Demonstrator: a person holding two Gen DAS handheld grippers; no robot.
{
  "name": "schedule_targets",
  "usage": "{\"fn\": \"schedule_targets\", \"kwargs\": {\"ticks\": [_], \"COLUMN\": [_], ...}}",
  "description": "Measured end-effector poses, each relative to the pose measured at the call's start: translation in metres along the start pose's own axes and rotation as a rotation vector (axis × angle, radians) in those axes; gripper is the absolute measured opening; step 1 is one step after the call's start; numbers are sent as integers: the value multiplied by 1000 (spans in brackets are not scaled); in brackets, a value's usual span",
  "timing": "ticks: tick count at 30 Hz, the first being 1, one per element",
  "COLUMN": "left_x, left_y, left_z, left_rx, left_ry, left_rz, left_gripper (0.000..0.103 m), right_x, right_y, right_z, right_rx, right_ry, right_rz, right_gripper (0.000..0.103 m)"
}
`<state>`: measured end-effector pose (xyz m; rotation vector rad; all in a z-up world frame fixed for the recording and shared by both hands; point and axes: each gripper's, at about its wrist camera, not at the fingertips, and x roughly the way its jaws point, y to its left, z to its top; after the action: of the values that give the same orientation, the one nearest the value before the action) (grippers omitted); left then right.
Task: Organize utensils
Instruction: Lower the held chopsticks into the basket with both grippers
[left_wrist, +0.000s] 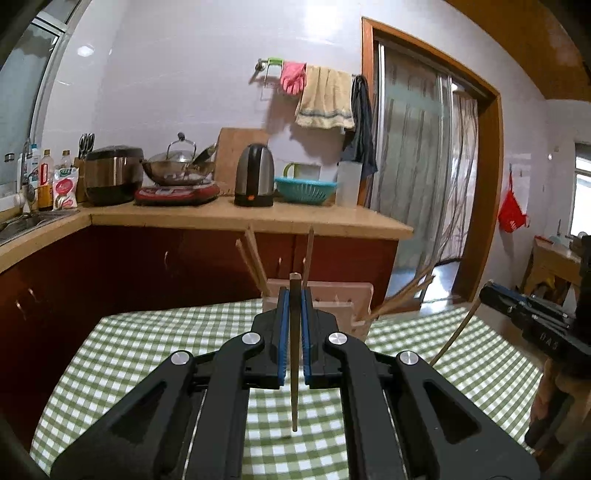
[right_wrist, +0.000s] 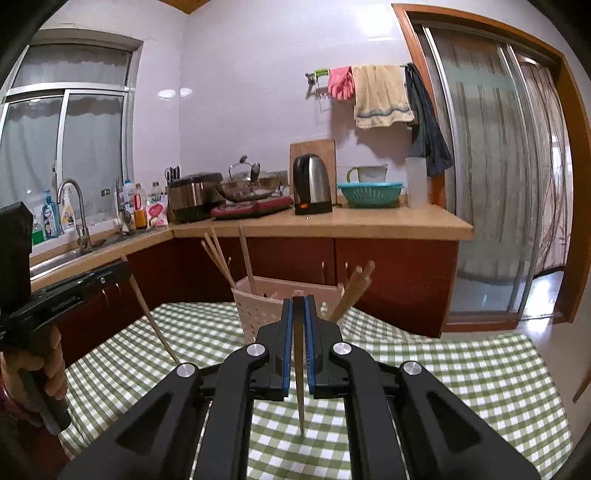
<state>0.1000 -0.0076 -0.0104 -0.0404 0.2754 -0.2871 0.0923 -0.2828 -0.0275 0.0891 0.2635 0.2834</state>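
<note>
My left gripper is shut on a brown chopstick that hangs point down above the green checked tablecloth. Just beyond its tips stands a pink slotted utensil holder with several chopsticks leaning in it. My right gripper is likewise shut on a chopstick, held upright in front of the same holder. Each gripper shows in the other's view with its stick: the right gripper at the right edge, the left gripper at the left edge.
A hand grips the left tool's handle. Behind the table runs a kitchen counter with a kettle, a wok, a rice cooker and a teal basket. A sink lies at the left, a glass door at the right.
</note>
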Motion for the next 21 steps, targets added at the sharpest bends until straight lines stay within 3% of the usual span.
{"fn": "schedule_targets", "kwargs": {"ticks": [12,21], "left_x": [6,31], "left_y": [-4,-3], "left_z": [73,108], "left_rx": [51,80], "left_ry": [-183,-260], "left_rz": [-19,-1], "left_gripper": [7,7], "right_x": [4,32], "right_y": [15,11], "right_z": [64,99], "right_rx": [-49,-71], "right_ry": [-169,-247], "right_rz": [51,47], "right_gripper": [7,7]}}
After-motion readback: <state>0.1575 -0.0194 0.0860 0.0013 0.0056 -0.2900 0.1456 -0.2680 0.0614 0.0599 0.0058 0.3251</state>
